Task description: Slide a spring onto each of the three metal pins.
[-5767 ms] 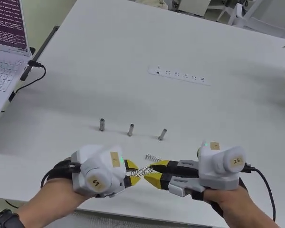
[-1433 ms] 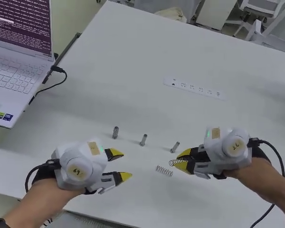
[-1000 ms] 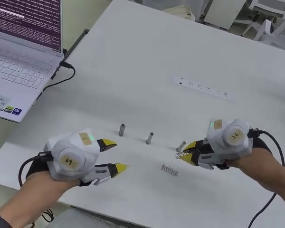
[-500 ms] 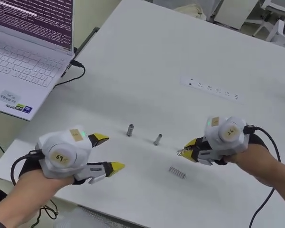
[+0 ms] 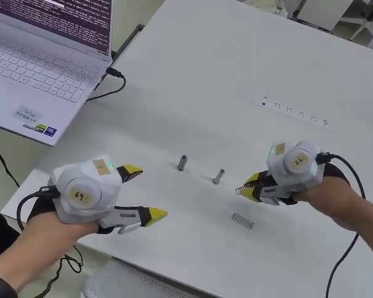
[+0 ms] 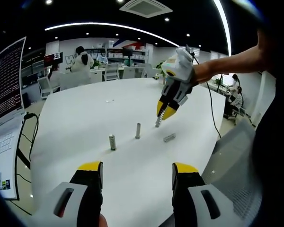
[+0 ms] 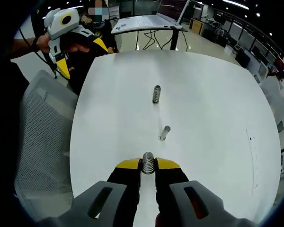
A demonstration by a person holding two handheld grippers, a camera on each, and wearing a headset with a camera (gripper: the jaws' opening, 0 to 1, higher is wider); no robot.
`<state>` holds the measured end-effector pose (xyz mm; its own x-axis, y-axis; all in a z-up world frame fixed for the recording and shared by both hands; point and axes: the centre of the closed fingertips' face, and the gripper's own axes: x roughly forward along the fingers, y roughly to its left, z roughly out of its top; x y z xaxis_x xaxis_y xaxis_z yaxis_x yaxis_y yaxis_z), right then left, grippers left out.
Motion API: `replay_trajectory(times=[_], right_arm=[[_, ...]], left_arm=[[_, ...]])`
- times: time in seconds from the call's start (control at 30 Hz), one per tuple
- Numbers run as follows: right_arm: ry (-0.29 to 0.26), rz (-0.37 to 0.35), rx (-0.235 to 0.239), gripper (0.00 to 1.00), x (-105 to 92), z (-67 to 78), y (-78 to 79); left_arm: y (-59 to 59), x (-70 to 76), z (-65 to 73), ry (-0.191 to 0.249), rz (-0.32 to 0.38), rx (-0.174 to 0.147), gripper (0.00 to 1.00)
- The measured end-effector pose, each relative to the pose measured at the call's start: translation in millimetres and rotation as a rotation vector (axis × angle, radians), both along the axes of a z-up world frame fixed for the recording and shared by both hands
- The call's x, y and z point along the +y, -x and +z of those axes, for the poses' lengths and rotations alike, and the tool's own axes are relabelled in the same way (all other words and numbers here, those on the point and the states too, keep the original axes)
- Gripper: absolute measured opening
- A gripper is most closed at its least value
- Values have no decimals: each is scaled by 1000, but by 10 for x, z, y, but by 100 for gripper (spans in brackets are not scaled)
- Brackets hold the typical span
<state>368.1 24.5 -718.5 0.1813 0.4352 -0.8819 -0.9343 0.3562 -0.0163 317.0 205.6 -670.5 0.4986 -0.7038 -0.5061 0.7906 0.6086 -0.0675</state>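
Three short metal pins stand in a row on the white table (image 5: 193, 87). The left pin (image 5: 182, 162) looks ribbed, with a spring around it. The middle pin (image 5: 218, 177) is bare. My right gripper (image 5: 247, 186) is shut on a spring (image 5: 239, 189) right where the third pin stands, and that pin is hidden. In the right gripper view the spring (image 7: 148, 162) sits end-on between the yellow fingertips. A loose spring (image 5: 242, 220) lies on the table nearer me. My left gripper (image 5: 144, 192) hovers open and holds nothing, left of the pins.
An open laptop (image 5: 43, 68) sits at the table's left edge with a black cable (image 5: 109, 93) plugged in. A white power strip (image 5: 295, 112) lies farther back on the right. The table's near edge runs just below both hands.
The grippers, earlier together on one spring, have parted. The left one stands open to the left; the right one has carried the spring over to the rightmost pin. The camera has shifted too.
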Motion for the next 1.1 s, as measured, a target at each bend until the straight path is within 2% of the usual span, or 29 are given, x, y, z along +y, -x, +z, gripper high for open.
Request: replay_trajectory(times=[0.27, 0.5, 0.8, 1.1], right_arm=[[17, 6, -8, 8, 44, 0, -153], [26, 11, -17, 8, 71, 9, -306], [38, 39, -14, 9, 184, 52, -310], [40, 60, -8, 9, 206, 43, -358]], left_arm=[[-4, 94, -25, -6, 16, 7, 57], [-11, 120, -15, -6, 22, 9, 59], [-23, 109, -13, -3, 22, 13, 58], [-32, 127, -13, -2, 27, 16, 58]])
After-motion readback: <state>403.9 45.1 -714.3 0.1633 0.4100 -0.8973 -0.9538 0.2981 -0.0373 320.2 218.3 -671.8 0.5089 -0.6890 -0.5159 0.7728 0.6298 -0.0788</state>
